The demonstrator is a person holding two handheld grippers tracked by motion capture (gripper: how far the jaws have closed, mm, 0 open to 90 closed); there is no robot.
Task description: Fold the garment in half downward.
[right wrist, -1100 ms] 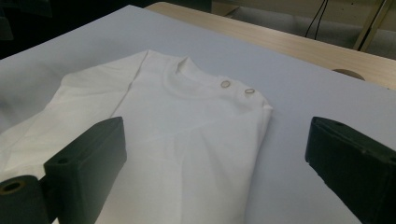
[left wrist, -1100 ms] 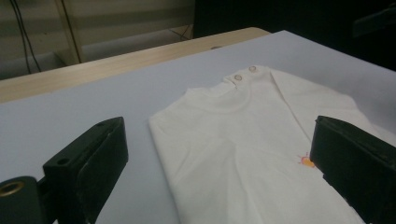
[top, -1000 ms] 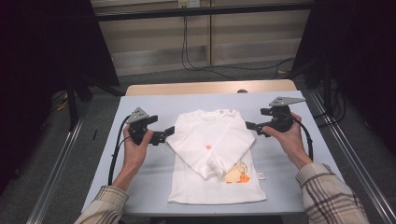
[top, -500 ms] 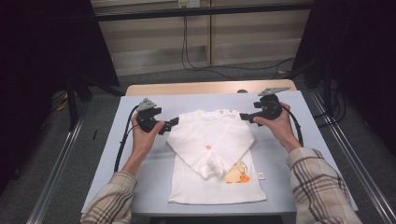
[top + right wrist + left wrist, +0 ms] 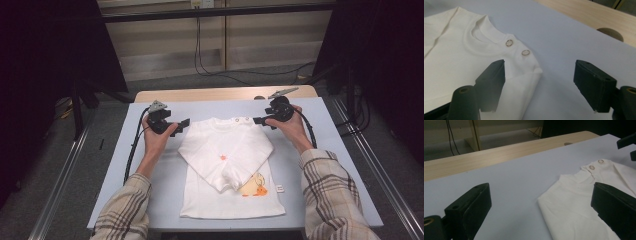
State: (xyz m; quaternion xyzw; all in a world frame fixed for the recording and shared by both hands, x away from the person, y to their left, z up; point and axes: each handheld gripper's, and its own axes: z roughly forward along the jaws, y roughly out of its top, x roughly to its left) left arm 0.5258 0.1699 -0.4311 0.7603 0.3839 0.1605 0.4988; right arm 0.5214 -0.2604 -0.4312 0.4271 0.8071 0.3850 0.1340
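On the table (image 5: 150, 200), the white shirt (image 5: 227, 170) lies between the spread left tongs (image 5: 184, 125) and right tongs (image 5: 257, 120), whose jaws have just been closing on nothing.

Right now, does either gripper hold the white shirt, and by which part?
Nothing is held. The left gripper and right gripper stand open at the shoulder corners of the white long-sleeved cotton shirt; the right jaws have just been closing, not yet pressing the fabric.
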